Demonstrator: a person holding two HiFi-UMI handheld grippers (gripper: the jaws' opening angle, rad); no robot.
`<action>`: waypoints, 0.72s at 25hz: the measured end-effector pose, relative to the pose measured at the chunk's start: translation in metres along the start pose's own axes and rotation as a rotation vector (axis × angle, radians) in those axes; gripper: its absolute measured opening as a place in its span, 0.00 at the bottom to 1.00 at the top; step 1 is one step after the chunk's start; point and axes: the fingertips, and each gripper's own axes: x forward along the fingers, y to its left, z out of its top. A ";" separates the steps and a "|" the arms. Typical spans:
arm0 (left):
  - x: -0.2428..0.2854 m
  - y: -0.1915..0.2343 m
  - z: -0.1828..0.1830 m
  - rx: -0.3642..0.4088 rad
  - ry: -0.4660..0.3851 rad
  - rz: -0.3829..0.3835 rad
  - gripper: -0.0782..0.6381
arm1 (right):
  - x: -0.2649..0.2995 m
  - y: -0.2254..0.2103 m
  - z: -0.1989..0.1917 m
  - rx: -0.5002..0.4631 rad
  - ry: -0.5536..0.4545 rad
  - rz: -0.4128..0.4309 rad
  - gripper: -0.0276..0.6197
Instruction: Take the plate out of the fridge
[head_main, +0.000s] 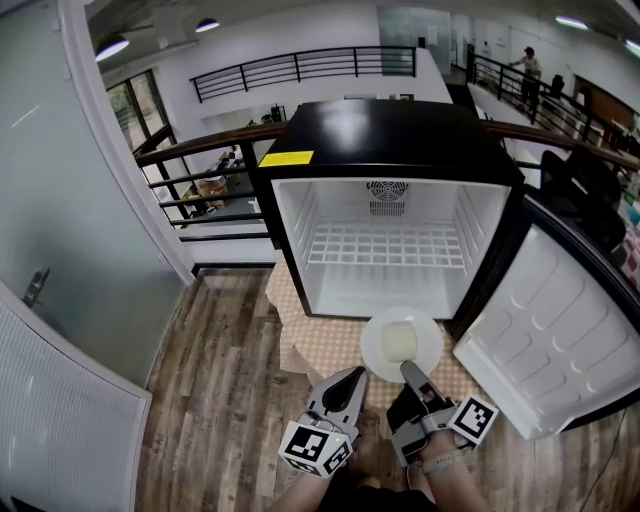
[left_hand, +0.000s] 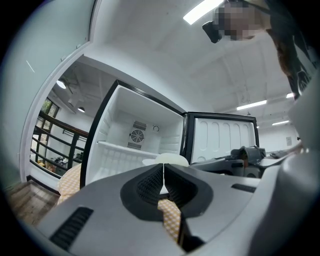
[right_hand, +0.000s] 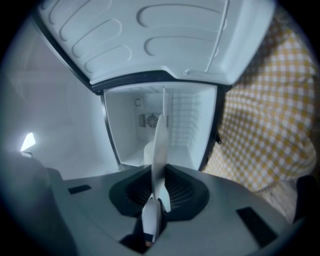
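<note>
Left gripper (head_main: 352, 380): jaws pressed together, nothing between them. Right gripper (head_main: 408, 370): clamped on the near rim of the white plate (head_main: 400, 342), held above the checkered desk (head_main: 318, 345), just outside the fridge (head_main: 390, 135). Door (head_main: 555, 330) stands open.

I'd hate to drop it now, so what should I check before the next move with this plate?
1. Grip: right gripper shut on the plate rim: ok.
2. Plate out of the fridge: ok, it is in front of the opening.
3. Plate resting on the checked cloth or lifted: cannot tell.
4. Spare tool: left gripper shut on nothing: ok.
5. Closing up: fridge door wide open: not ok.
</note>
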 end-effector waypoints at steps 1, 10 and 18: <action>-0.002 -0.001 -0.001 0.000 0.001 0.002 0.13 | -0.001 0.000 -0.001 -0.002 0.002 -0.001 0.15; -0.019 -0.010 -0.003 0.004 -0.002 0.011 0.13 | -0.015 0.000 -0.010 -0.009 0.012 0.005 0.15; -0.032 -0.021 -0.006 0.003 -0.006 0.020 0.13 | -0.032 -0.002 -0.016 -0.006 0.017 0.006 0.15</action>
